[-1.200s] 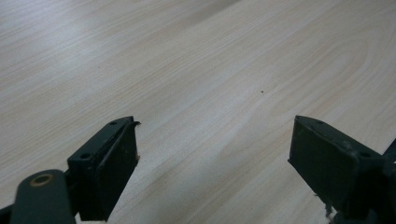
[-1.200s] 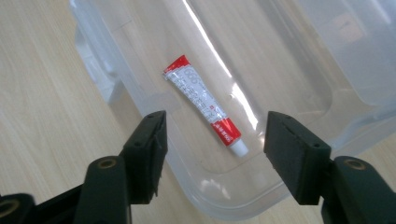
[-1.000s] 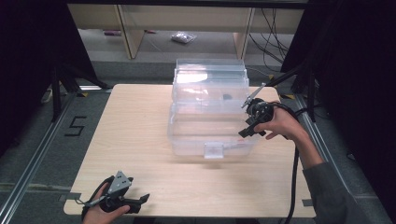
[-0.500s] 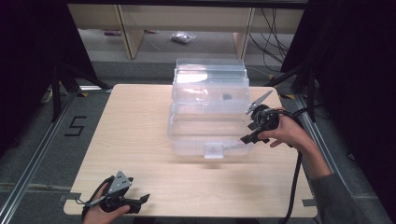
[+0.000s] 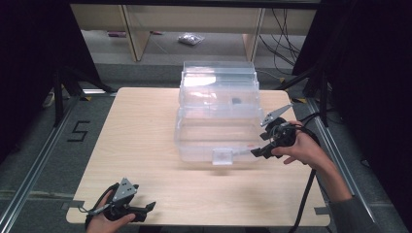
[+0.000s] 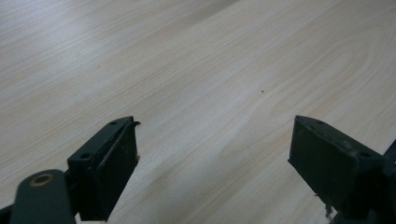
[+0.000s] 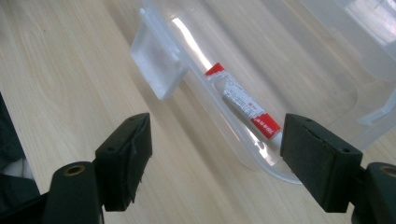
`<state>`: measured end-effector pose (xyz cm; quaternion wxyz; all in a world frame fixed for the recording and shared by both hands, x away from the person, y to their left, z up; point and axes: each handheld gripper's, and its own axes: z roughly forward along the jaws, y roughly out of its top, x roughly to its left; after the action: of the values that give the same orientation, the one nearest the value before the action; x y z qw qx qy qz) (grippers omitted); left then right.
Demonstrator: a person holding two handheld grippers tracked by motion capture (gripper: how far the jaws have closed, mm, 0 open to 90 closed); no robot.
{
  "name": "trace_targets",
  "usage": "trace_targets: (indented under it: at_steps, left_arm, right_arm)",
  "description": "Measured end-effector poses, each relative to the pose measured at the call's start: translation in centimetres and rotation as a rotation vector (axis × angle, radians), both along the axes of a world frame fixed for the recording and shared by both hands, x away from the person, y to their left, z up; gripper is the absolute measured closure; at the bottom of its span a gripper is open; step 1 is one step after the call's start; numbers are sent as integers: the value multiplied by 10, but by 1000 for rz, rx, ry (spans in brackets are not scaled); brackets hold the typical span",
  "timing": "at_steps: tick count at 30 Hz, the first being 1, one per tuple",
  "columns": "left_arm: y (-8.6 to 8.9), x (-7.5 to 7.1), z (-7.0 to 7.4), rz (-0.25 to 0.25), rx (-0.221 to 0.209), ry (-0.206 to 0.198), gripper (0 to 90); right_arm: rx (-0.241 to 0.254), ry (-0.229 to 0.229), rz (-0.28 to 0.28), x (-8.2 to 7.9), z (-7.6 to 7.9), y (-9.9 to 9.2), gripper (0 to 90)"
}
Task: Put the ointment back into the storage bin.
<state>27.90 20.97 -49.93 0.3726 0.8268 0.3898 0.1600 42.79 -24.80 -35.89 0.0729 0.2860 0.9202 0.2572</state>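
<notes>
Box: the clear plastic box with its lid swung up stands in the middle of the pale wooden surface. A small flat latch tab sticks out from its front rim.

Tube: a thin white tube with red ends lies inside the box, on the floor of it, close to the front wall.

Right claw: the right claw sits just outside the box, near its front right corner. Its jaws have just been opening and stand wide, with nothing held between them. The tube shows between them, but behind the clear wall.

Left claw: the left claw rests low at the near left corner of the surface, well apart from the box. Its jaws are wide and hold nothing.

Risk, the wall: the clear wall is hard to see, so the right claw may bump it if it goes straight at the tube. It likely has to go over the rim first.

Risk, the box: the box looks light, and no claw holds it. A knock could make it slide away.

Risk, the lid: a hard push could make the raised lid drop.

Risk, the tube: the tube is thin and round. It may roll or slip out of a wide grip, or get pushed into the corner.
</notes>
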Motion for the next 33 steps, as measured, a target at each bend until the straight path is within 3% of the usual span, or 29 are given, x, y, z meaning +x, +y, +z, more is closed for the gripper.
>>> trace_targets:
  at_steps: [1, 8, 11, 14, 15, 17, 21, 29, 33]
  left_arm:
    - [0, 0, 0, 0, 0, 0, 149]
    - [0, 0, 0, -3, 1, -2, 149]
    - [1, 0, 0, -3, 2, -3, 149]
    - [0, 0, 0, 0, 0, -1, 149]
    - [0, 0, 0, 0, 0, 0, 149]
    - [0, 0, 0, 0, 0, 0, 149]
    - [0, 0, 0, -1, 1, 0, 149]
    - [0, 0, 0, -3, 0, -2, 149]
    - [0, 0, 0, -4, 0, -1, 149]
  right_arm:
    - [3, 20, -9, -3, 0, 1, 259]
    - [15, -10, 19, -6, -4, 1, 259]
    - [32, 12, -14, -11, -5, 3, 258]
    - [32, 7, -9, -16, -8, 4, 255]
    - [37, -7, 18, -15, -9, 4, 255]
    - [36, 0, 5, -17, -11, 5, 253]
    - [45, -12, 35, -18, -15, 7, 240]
    - [52, -11, -21, -26, -16, 10, 213]
    - [63, -15, -3, -29, -19, 11, 207]
